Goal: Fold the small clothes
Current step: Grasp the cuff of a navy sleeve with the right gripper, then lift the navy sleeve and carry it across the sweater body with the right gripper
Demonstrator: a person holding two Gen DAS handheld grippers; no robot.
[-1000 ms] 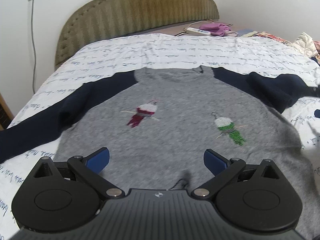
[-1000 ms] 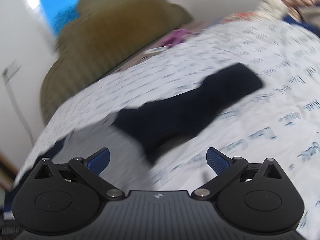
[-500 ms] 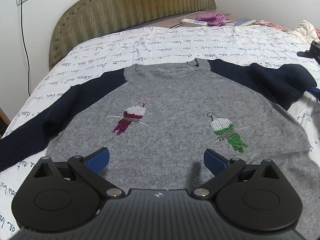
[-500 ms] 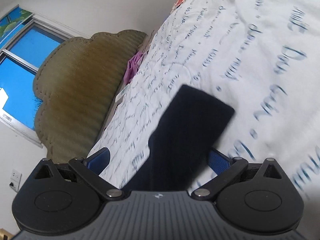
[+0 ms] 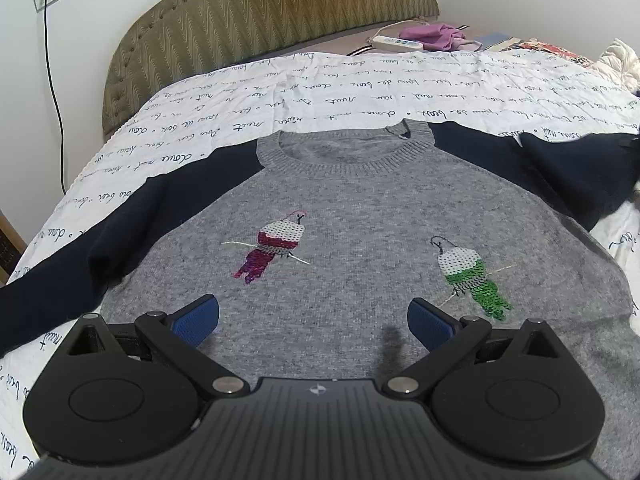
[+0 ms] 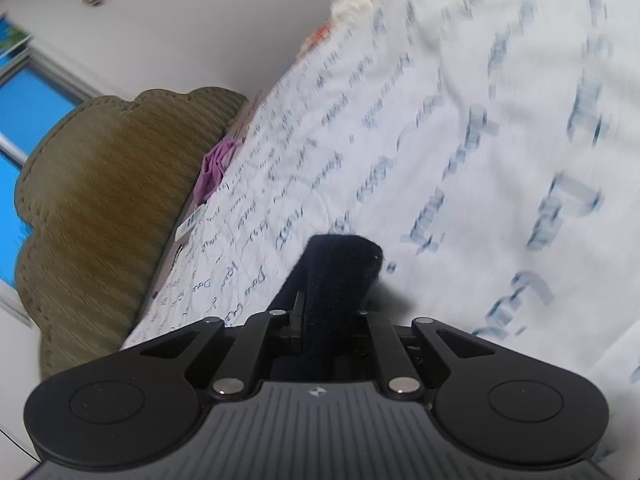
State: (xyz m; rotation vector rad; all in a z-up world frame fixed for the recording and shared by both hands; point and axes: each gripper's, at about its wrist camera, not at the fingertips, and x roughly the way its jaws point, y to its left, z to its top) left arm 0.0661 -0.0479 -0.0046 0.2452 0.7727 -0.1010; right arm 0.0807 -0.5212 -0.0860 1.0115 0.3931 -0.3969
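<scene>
A small grey sweater (image 5: 360, 216) with navy sleeves and two sequin birds lies flat, face up, on the bed. Its left sleeve (image 5: 80, 248) stretches out to the left; its right sleeve (image 5: 568, 168) is bunched at the right. My left gripper (image 5: 314, 320) is open and empty, hovering over the sweater's lower hem. My right gripper (image 6: 328, 316) is shut on the navy cuff (image 6: 340, 264) of the right sleeve, which sticks out between the jaws above the sheet.
The bed has a white sheet (image 5: 360, 92) printed with script and an olive padded headboard (image 5: 280, 12). A power strip (image 5: 396, 43) and pink cloth (image 5: 436, 36) lie by the headboard. More clothes are piled at the far right (image 5: 616, 60).
My right gripper has closed on the navy sleeve cuff, which lay between its open jaws before. The left gripper has stayed open over the hem, with a slightly closer view of the sweater.
</scene>
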